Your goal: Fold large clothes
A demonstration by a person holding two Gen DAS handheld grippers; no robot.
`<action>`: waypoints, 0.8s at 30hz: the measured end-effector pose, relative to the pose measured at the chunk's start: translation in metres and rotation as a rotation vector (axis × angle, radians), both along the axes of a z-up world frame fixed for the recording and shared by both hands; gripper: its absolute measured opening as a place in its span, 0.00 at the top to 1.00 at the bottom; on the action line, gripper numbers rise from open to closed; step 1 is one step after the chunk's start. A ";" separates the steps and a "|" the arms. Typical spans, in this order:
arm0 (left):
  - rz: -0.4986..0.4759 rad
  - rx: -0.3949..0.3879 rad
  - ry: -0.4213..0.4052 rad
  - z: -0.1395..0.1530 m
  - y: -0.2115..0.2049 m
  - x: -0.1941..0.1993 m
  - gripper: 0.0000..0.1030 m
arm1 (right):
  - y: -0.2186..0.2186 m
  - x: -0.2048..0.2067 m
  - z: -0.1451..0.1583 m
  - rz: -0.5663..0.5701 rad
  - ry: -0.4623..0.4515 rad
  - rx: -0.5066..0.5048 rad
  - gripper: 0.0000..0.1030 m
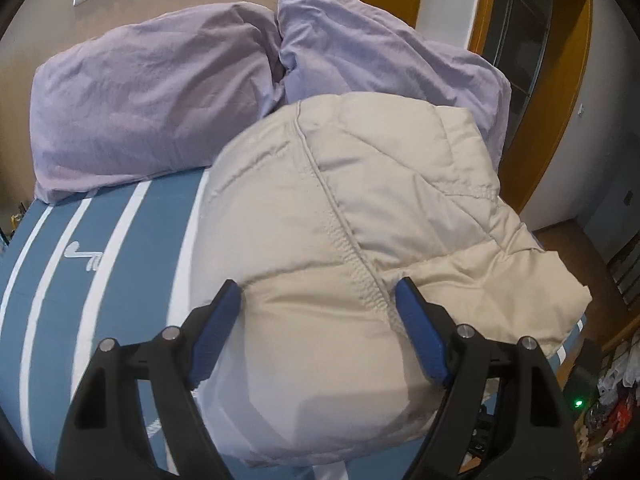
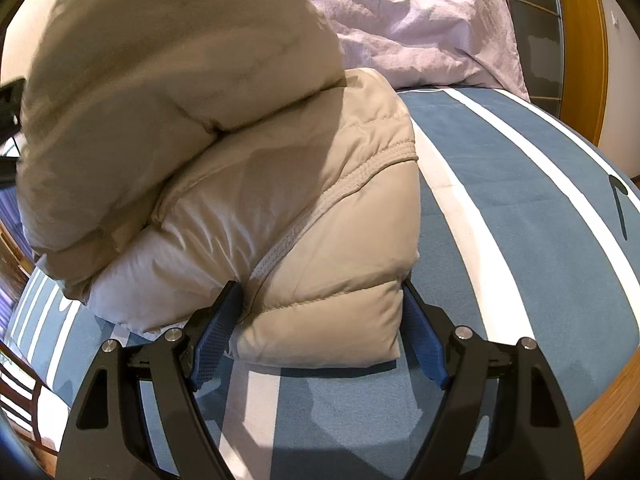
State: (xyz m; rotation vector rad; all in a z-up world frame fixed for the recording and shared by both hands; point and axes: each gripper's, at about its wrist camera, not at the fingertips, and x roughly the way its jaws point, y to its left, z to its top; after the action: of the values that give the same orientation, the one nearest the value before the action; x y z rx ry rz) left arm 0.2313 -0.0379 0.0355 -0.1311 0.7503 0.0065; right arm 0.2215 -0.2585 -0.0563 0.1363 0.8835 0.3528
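A beige puffer jacket (image 1: 340,216) lies folded in a thick bundle on the blue and white striped bed (image 1: 100,280). My left gripper (image 1: 318,296) is open, its blue pads spread on either side of a puffy fold of the jacket. In the right wrist view the jacket (image 2: 240,184) is stacked in layers, with the top layer bulging over the lower one. My right gripper (image 2: 322,296) is open too, its blue pads straddling the lower corner of the bundle near the bed surface (image 2: 540,220).
Two lilac pillows (image 1: 152,100) sit at the head of the bed, behind the jacket. A wooden door frame (image 1: 560,100) and floor clutter (image 1: 608,400) lie to the right. The wooden bed edge (image 2: 608,412) shows at lower right.
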 end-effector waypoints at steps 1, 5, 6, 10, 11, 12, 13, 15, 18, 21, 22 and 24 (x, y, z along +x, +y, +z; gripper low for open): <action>-0.001 0.004 -0.003 -0.001 -0.002 0.000 0.23 | -0.001 0.000 0.002 -0.001 -0.003 -0.004 0.23; -0.012 0.008 -0.005 -0.007 -0.010 0.001 0.23 | -0.006 -0.002 0.014 -0.020 -0.044 -0.037 0.23; -0.015 0.007 -0.005 -0.009 -0.012 0.002 0.23 | -0.009 -0.002 0.019 -0.035 -0.060 -0.050 0.24; -0.029 0.003 -0.005 -0.014 -0.019 0.002 0.23 | -0.030 0.004 0.036 -0.095 -0.096 -0.079 0.24; -0.035 0.005 -0.006 -0.016 -0.021 0.003 0.23 | -0.036 0.007 0.040 -0.111 -0.103 -0.084 0.25; -0.039 0.009 -0.006 -0.017 -0.024 0.003 0.23 | -0.042 0.009 0.045 -0.127 -0.112 -0.089 0.25; -0.044 0.013 -0.007 -0.018 -0.026 0.003 0.23 | -0.046 0.010 0.049 -0.138 -0.117 -0.091 0.26; -0.054 0.024 -0.007 -0.021 -0.032 0.003 0.23 | -0.055 0.014 0.062 -0.159 -0.134 -0.087 0.28; -0.070 0.035 -0.008 -0.023 -0.041 0.002 0.23 | -0.059 0.018 0.079 -0.164 -0.161 -0.069 0.34; -0.084 0.046 -0.010 -0.026 -0.049 0.002 0.22 | -0.054 0.018 0.095 -0.138 -0.187 -0.038 0.41; -0.087 0.049 -0.010 -0.027 -0.050 0.002 0.22 | -0.049 0.017 0.101 -0.122 -0.198 -0.029 0.44; -0.095 0.055 -0.012 -0.028 -0.054 0.002 0.22 | -0.040 0.017 0.107 -0.095 -0.209 -0.017 0.46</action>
State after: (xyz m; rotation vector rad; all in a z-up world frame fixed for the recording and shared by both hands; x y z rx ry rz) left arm 0.2329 -0.0923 0.0073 -0.0426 0.7431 -0.0640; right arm 0.2389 -0.2985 0.0510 0.1230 0.6706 0.2655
